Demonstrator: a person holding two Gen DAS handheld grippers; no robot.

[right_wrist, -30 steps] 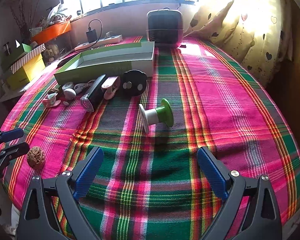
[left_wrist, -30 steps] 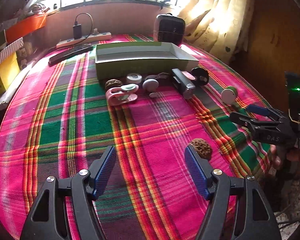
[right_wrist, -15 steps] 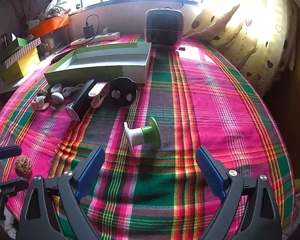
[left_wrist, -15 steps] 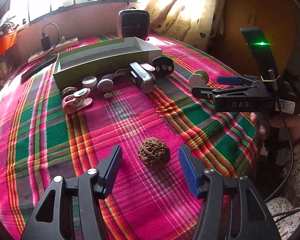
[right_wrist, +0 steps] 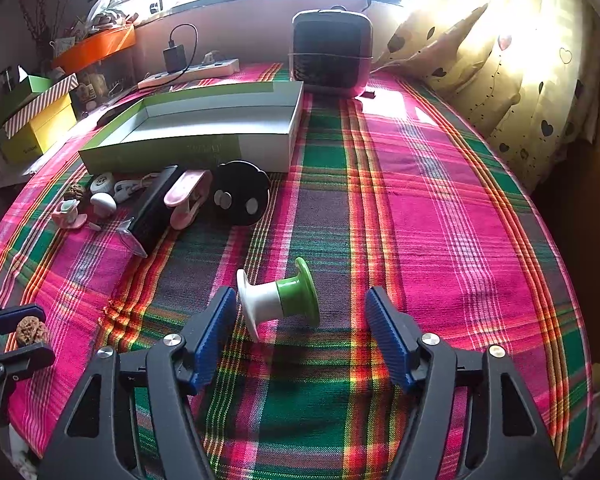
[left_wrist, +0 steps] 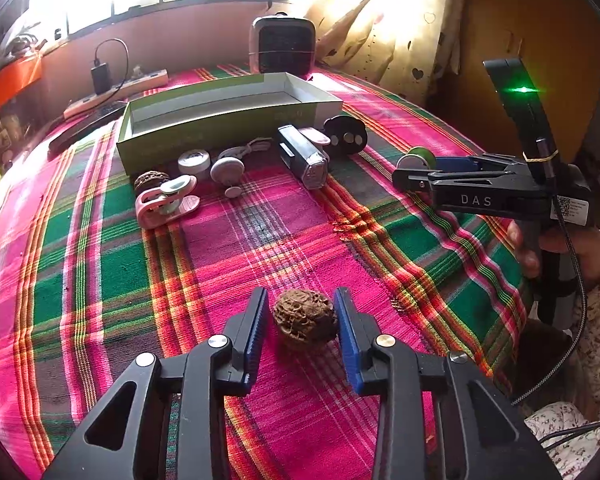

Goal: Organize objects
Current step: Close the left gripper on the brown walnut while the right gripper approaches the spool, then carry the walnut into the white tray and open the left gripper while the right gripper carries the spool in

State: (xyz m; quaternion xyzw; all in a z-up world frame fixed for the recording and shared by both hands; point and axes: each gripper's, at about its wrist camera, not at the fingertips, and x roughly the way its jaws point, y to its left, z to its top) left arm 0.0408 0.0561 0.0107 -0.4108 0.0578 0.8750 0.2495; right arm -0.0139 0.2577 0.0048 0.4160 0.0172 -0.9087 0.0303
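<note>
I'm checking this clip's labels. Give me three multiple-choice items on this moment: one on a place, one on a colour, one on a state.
1. Where is the near walnut?
A. in the box
B. between the left gripper's pads
C. on the heater

2. The spool is:
A. white and green
B. red
C. black

3. The green box is:
A. lidded
B. full
C. open and empty

Answers: B, a blue pad flanks it on each side; A, white half, green half; C, its bare pale floor shows.

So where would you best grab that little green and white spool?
Grip the spool by its narrow waist, coming from above. It lies on its side, so the right gripper, jaws just closing around it, would otherwise press on the flared ends.
</note>
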